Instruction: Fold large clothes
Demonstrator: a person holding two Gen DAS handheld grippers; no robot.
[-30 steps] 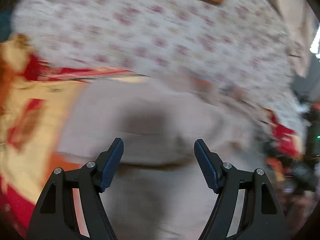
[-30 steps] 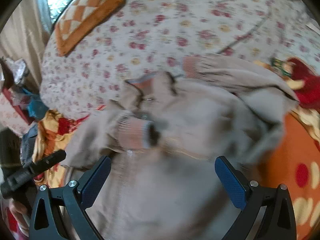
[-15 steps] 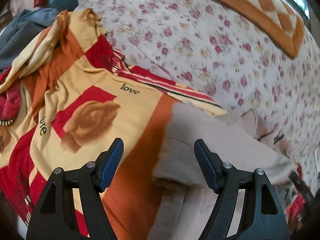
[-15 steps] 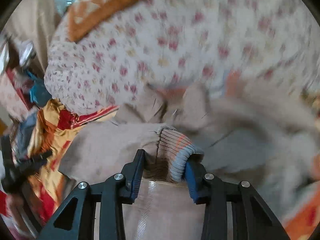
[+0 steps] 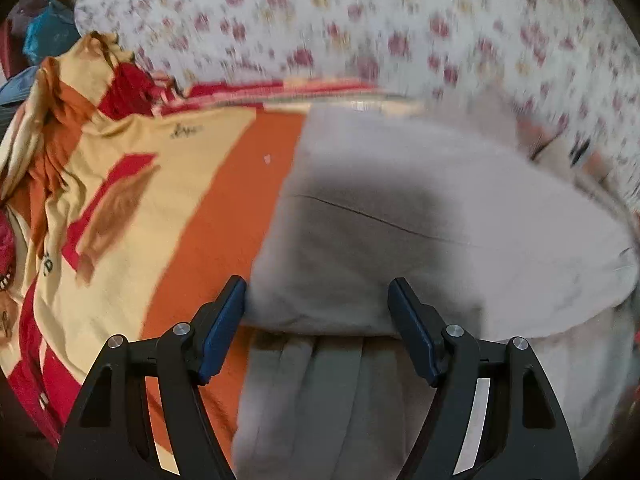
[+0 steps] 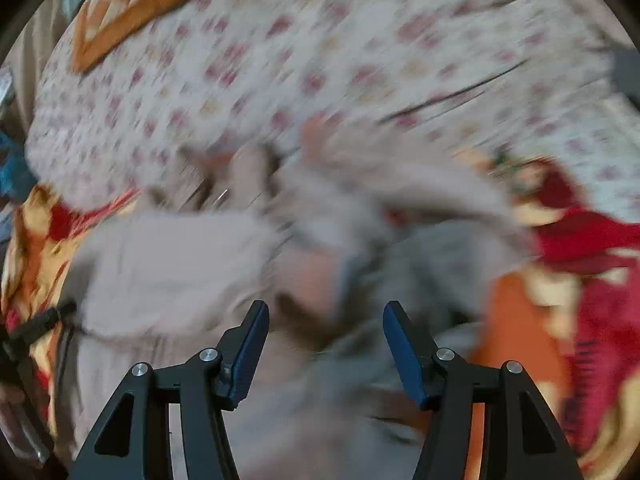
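Floral bedsheet (image 5: 400, 28), white with small red and yellow blossoms, fills the upper part of both wrist views, and an orange checked cushion (image 6: 136, 4) lies on it at the top left of the right wrist view. Nearer the cameras a blanket (image 5: 160, 208) in orange, yellow and red covers the bed, and the beige jacket (image 5: 420, 232) lies across it, its upper end reaching onto the sheet. Half a second ago the left wrist view had this garment low and to the right; now its folded left edge and the ribbed hem below sit directly between the fingers of the left gripper (image 5: 318, 332). Those jaws are as widely spread as they were, and whether the pads touch the cloth I cannot tell. The right gripper (image 6: 324, 344) was then pinching the jacket's striped sleeve cuff (image 6: 320, 276); its jaws have just been opening and stand parted, with the cuff lying blurred on the jacket just beyond the tips and no pad pressing on it. The right wrist view is heavily smeared by motion, so finer folds cannot be made out. At its left edge the dark left tool shows against the jacket's side.
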